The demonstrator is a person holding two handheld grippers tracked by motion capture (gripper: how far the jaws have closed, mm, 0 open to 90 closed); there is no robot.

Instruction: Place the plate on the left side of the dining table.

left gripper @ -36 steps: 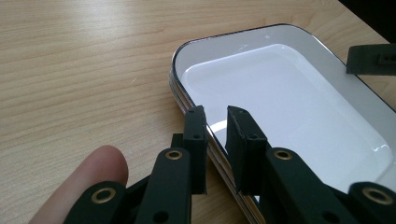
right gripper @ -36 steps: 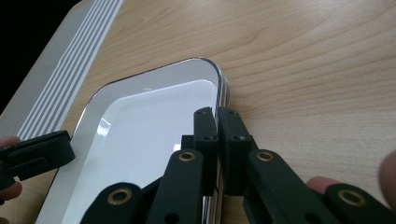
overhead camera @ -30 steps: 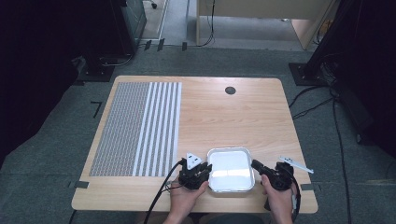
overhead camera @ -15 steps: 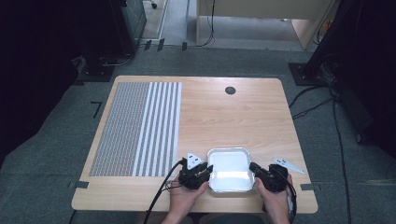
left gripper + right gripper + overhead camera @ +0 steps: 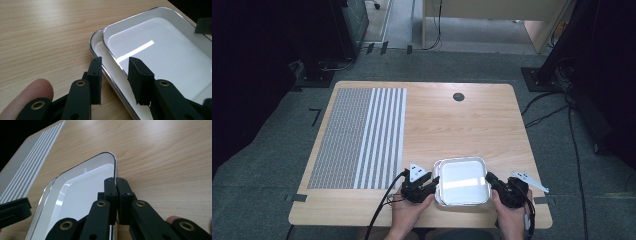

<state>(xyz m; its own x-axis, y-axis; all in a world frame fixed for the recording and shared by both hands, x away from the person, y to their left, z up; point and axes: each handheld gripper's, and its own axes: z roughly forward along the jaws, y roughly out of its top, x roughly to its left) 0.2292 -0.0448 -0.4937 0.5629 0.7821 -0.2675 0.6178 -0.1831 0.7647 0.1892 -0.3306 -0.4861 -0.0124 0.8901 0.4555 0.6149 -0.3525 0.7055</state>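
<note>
Two shallow white trays with shiny rims lie nested near the table's front edge, the upper tray shifted a little off the lower tray. My left gripper is open at the trays' left side. One of its jaws is over the wood and the other over the lower tray's rim. My right gripper is shut on the upper tray's right rim.
A grey and white striped mat covers the table's left part. A small black round hole sits at the far middle. The table's front edge runs just below both hands. Bare wood stretches beyond the trays.
My right gripper has moved left to the tray's right edge and shut on its rim. The left gripper has stayed at the left side, open.
</note>
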